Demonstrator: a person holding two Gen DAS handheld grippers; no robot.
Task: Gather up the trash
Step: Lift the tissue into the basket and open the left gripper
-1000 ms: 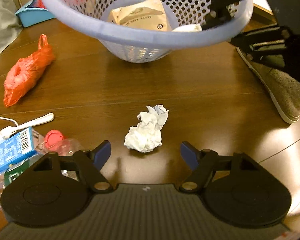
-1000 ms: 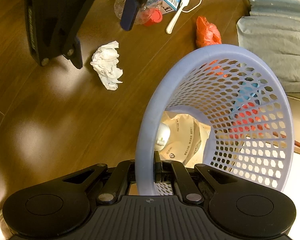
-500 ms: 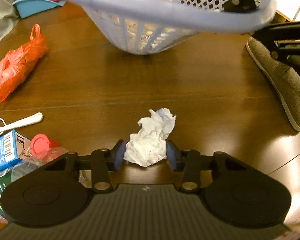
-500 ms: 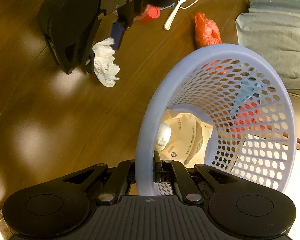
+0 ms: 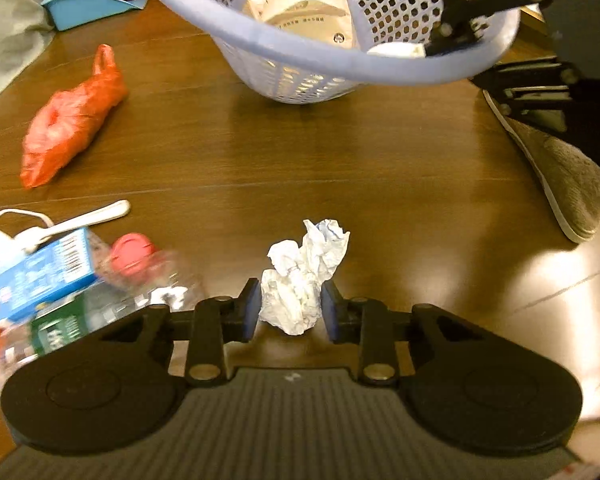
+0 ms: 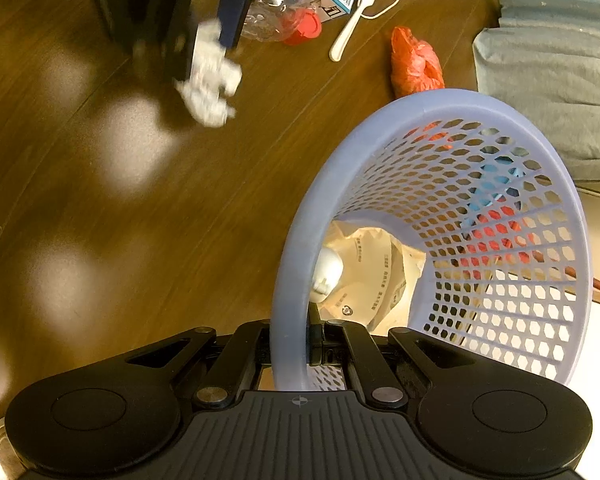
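My left gripper (image 5: 288,306) is shut on a crumpled white tissue (image 5: 304,276), held a little above the brown wooden floor; in the right wrist view the tissue (image 6: 210,84) hangs blurred between that gripper's blue pads. My right gripper (image 6: 300,346) is shut on the rim of a lavender perforated basket (image 6: 452,216), tilted, with a beige paper bag (image 6: 372,272) and a white item inside. In the left wrist view the basket (image 5: 340,24) hangs ahead, the right gripper clamped on its right rim.
On the floor to the left lie a red plastic bag (image 5: 70,120), a white plastic spoon (image 5: 88,218), a blue carton (image 5: 40,270) and a clear bottle with a red cap (image 5: 134,254). A grey shoe (image 5: 556,164) is at right, a blue dustpan (image 5: 88,2) far left.
My left gripper went from open to shut on the tissue and has lifted it off the floor. The basket shifted slightly, still held by the right gripper.
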